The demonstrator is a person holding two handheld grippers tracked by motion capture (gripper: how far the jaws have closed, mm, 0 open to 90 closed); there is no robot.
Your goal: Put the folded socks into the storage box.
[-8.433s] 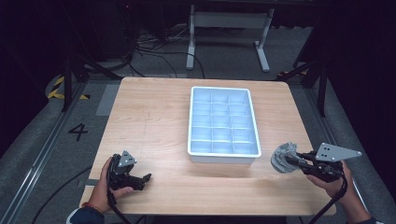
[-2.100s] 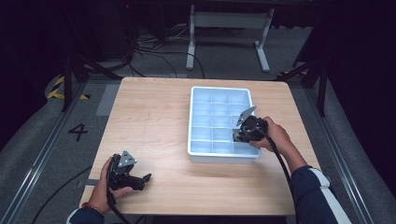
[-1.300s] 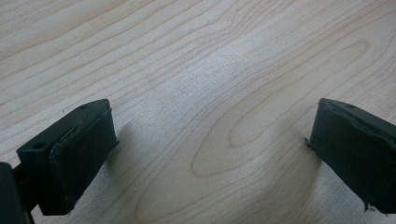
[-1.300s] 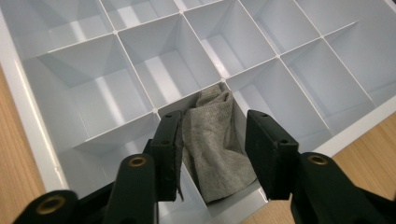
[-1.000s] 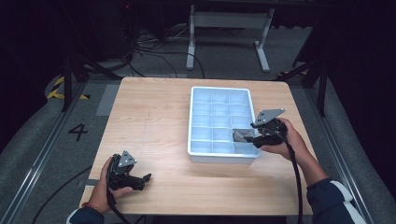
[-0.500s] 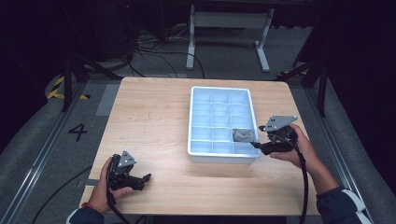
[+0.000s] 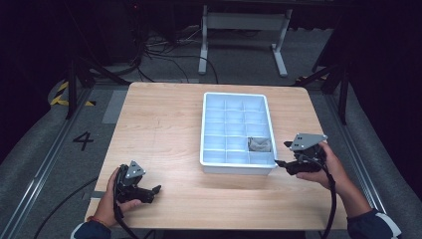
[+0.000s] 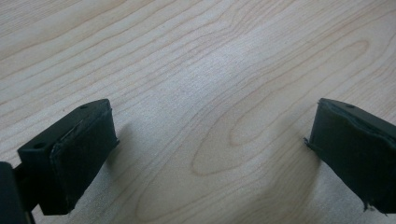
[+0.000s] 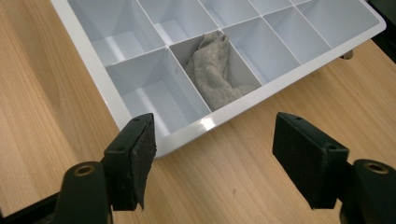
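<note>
Since half a second earlier, the right tongs (image 7: 279, 164) had drawn back from the white tray (image 7: 211, 130) toward the tabletop's (image 7: 164, 124) right edge, and the grey cloth (image 7: 259, 145) lay left behind in a compartment. That cloth was a small, soft, pale grey piece, crumpled and folded on itself, one end riding up against the divider wall in the right gripper view (image 9: 210, 70). It sat in the tray's right-hand column, one row up from the near rim as the high view showed it; the neighbouring cells around it were bare white. The right tongs (image 9: 212, 161) were released, jaws spread wide just outside the tray's right wall, gripping nothing. The left tongs (image 7: 156, 189) rested low at the near left corner of the tabletop, held in the person's left hand (image 7: 112, 201), well apart from the tray. Their jaws also stood spread, with plain wood grain between them in the left gripper view (image 8: 210, 154).
</note>
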